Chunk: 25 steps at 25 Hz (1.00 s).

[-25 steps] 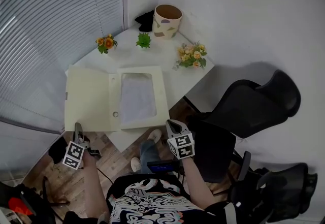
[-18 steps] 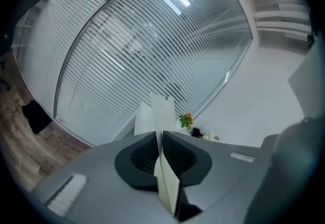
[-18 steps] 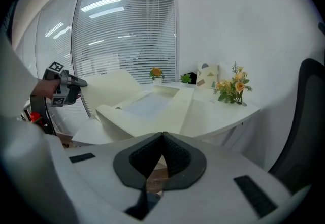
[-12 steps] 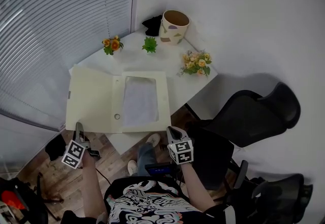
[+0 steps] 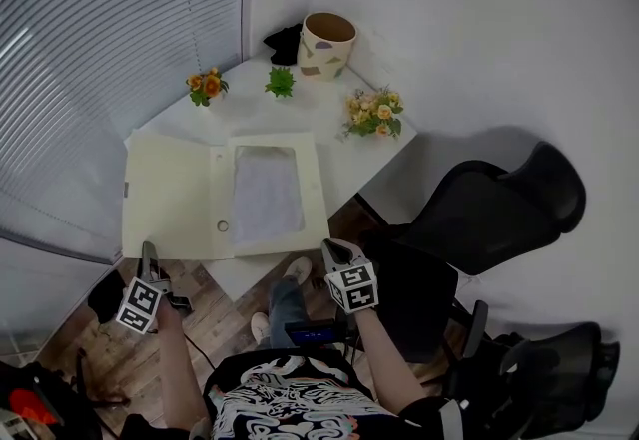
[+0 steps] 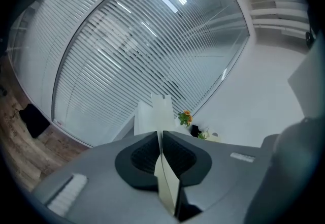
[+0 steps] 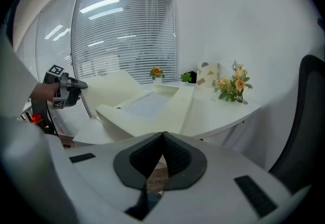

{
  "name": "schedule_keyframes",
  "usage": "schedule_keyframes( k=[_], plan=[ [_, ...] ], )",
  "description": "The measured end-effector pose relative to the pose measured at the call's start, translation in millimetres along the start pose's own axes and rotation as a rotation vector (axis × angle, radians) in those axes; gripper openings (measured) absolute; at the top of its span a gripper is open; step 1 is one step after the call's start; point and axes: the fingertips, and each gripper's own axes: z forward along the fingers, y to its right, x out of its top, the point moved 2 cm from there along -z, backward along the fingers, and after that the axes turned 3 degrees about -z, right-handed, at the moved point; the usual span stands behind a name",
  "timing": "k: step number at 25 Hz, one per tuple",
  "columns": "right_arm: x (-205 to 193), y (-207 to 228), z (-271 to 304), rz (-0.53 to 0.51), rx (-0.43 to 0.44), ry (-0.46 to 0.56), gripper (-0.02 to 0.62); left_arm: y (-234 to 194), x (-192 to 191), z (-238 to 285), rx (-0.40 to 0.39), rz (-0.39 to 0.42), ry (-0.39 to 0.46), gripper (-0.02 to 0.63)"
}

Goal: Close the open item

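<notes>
A cream file box (image 5: 165, 194) lies open on the white table (image 5: 329, 119), its lid spread to the left and a pale sheet in its tray (image 5: 268, 194). My left gripper (image 5: 150, 250) is at the lid's near edge, by its left corner. In the left gripper view, my left gripper (image 6: 160, 134) is shut on the thin cream lid edge (image 6: 158, 111), which runs between the pads. My right gripper (image 5: 327, 248) hovers off the table's near edge, just right of the tray. Its jaws (image 7: 163, 135) are shut with nothing in them. The right gripper view shows the box (image 7: 152, 103) ahead and my left gripper (image 7: 63, 88) at the left.
A patterned vase (image 5: 327, 41), an orange flower posy (image 5: 207, 84), a small green plant (image 5: 283, 80) and a bouquet (image 5: 374, 112) stand at the table's far side. Blinds (image 5: 90, 59) cover the window on the left. A black office chair (image 5: 499, 209) is at the right.
Only the head view has swayed. Both grippers and the box keep the same places relative to each other.
</notes>
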Motion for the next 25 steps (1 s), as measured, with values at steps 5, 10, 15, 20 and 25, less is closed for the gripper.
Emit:
schedule_keyframes(
  k=[5,10,15,20,25],
  plan=[
    [-2,-2,-1,0.024,-0.005,0.004,-0.002,11,1,-4,-0.037,0.039,-0.015,0.014],
    [-2,-4,0,0.068,0.004,0.022,-0.003,23,5,-7,-0.067,0.065,-0.006,0.006],
    [1,-8,1,0.062,0.011,0.021,-0.003,42,9,-9,-0.123,0.106,0.002,0.003],
    [2,-13,2,0.064,0.043,0.020,-0.003,62,11,-12,-0.169,0.148,0.008,0.003],
    [3,-17,5,0.047,0.038,0.011,-0.003,69,13,-11,-0.192,0.157,0.014,0.003]
  ],
)
